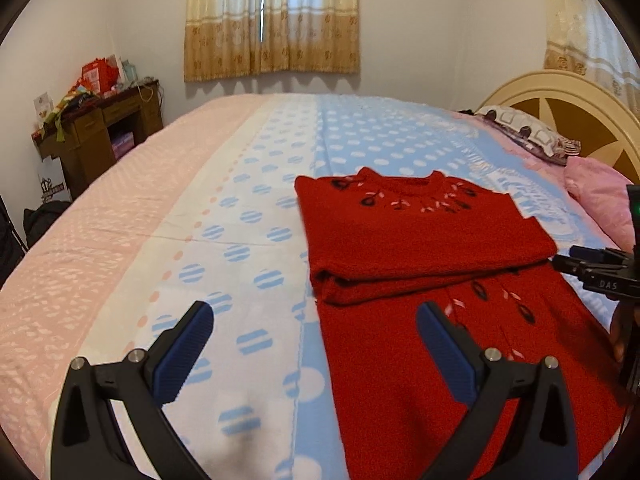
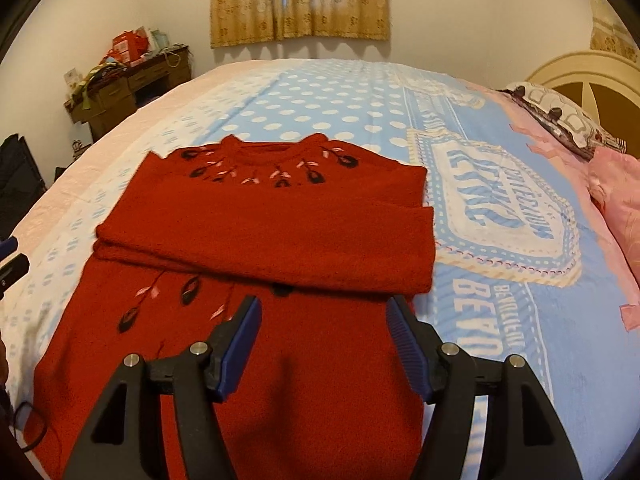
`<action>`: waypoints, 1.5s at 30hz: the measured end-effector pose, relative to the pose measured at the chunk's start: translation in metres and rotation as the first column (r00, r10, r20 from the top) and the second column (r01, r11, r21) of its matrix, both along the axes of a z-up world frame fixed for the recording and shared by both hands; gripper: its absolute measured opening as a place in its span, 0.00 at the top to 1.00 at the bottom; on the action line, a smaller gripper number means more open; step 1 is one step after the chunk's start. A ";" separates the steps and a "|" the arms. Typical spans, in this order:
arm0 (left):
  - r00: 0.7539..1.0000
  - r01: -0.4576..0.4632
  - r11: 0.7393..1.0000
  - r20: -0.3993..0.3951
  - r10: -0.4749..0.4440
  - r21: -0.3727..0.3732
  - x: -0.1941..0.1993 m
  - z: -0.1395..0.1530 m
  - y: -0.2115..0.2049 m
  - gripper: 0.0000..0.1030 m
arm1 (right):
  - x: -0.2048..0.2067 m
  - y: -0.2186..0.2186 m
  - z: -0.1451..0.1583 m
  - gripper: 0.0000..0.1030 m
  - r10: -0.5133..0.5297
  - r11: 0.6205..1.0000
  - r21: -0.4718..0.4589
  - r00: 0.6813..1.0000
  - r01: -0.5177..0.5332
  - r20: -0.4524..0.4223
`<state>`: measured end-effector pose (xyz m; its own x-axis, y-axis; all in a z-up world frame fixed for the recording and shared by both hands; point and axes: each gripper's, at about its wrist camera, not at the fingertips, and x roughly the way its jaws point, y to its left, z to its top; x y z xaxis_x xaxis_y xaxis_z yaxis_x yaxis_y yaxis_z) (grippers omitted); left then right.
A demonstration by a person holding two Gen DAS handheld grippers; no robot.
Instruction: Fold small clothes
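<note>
A: While both claws hang over the bed (image 1: 120, 216), nothing is gripped. Left gripper (image 1: 316, 340): jaws spread wide, blue pads (image 1: 180, 356) bare, empty. It sits above the near left edge of the red sweater (image 2: 280, 220), one finger over the spotted blue-and-white blanket (image 1: 256, 240), the other over red knit.

B: Right one?

A: Right gripper (image 2: 324, 336): also apart, a bit narrower than the left, holding nothing. Both fingers over the lower part of the sweater, toward its right edge. Can't tell if the tips touch the cloth.

B: Sweater state?

A: Lies flat on the blanket, neckline (image 2: 276, 152) at the far end, flower embroidery around the collar. Sleeves are laid across the chest as a stacked band; the band's near edge runs crosswise just ahead of the right claw. Lower body is spread out toward us, more embroidery showing on its left half.

B: Surroundings?

A: Blue printed panel with lettering (image 2: 500, 208) just right of the sweater. Pink pillow (image 1: 600, 200) and a patterned pillow (image 1: 528, 132) at the right by the cream headboard (image 1: 560, 92). Brown desk (image 1: 92, 136) with clutter in the far left corner, beige curtains (image 1: 272, 20) on the back wall. From the left wrist view the right tool's body (image 1: 600, 272) pokes in at the right edge.
</note>
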<state>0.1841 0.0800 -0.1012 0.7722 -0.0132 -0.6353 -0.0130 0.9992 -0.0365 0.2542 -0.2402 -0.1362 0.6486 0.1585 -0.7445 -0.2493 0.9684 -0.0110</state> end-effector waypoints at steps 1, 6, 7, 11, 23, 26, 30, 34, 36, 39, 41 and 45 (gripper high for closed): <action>1.000 0.001 1.000 0.006 -0.001 0.004 -0.004 0.001 -0.001 0.00 | -0.004 0.002 0.001 0.36 0.005 1.000 -0.001 1.000 -0.005 0.004; 1.000 0.013 1.000 0.025 -0.013 0.013 -0.025 0.008 -0.004 0.00 | -0.027 0.006 0.007 0.35 0.027 1.000 0.012 0.999 -0.027 0.018; 0.999 0.017 1.000 0.029 -0.017 0.014 -0.029 0.010 -0.005 0.00 | -0.032 0.007 0.008 0.35 0.031 0.999 0.017 0.999 -0.031 0.021; 0.999 0.030 0.999 0.029 -0.031 0.025 -0.045 0.013 -0.010 0.00 | -0.048 0.008 0.009 0.35 0.040 0.999 0.018 0.999 -0.040 0.028; 0.997 0.066 0.997 0.026 -0.067 0.038 -0.084 0.009 -0.019 0.00 | -0.100 0.012 -0.008 0.34 0.066 0.998 -0.022 0.998 -0.066 0.009; 0.997 0.070 0.997 0.018 -0.071 0.029 -0.092 0.008 -0.020 0.00 | -0.109 0.010 -0.011 0.34 0.063 0.998 -0.018 0.998 -0.063 0.005; 0.996 0.082 0.996 0.014 -0.083 0.036 -0.103 0.007 -0.020 0.00 | -0.119 0.006 -0.013 0.34 0.054 0.998 -0.014 0.999 -0.054 0.000; 0.996 0.089 0.995 0.019 -0.090 0.050 -0.117 0.008 -0.020 0.00 | -0.127 0.001 -0.013 0.34 0.037 0.999 -0.012 0.999 -0.037 0.002; 0.995 0.096 0.994 0.018 -0.097 0.048 -0.127 0.007 -0.018 0.00 | -0.134 -0.003 -0.012 0.34 0.036 0.999 -0.010 0.999 -0.036 0.001; 0.995 0.104 0.993 0.006 -0.104 0.057 -0.139 0.001 -0.017 0.00 | -0.147 -0.008 -0.011 0.34 0.033 0.999 -0.021 0.999 -0.033 0.000; 0.993 0.114 0.992 -0.009 -0.113 0.050 -0.144 -0.006 -0.017 0.00 | -0.153 -0.013 -0.011 0.34 0.033 0.999 -0.021 0.999 -0.033 -0.006; 0.990 0.133 0.991 -0.048 -0.131 0.029 -0.147 -0.023 -0.022 0.00 | -0.170 -0.027 -0.012 0.34 0.015 1.000 -0.024 1.000 -0.015 -0.014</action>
<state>0.0373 0.0583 -0.1241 0.7354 -0.0921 -0.6714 0.1183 0.9930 -0.0066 0.0838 -0.2669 -0.1478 0.6363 0.1496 -0.7568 -0.2638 0.9641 -0.0312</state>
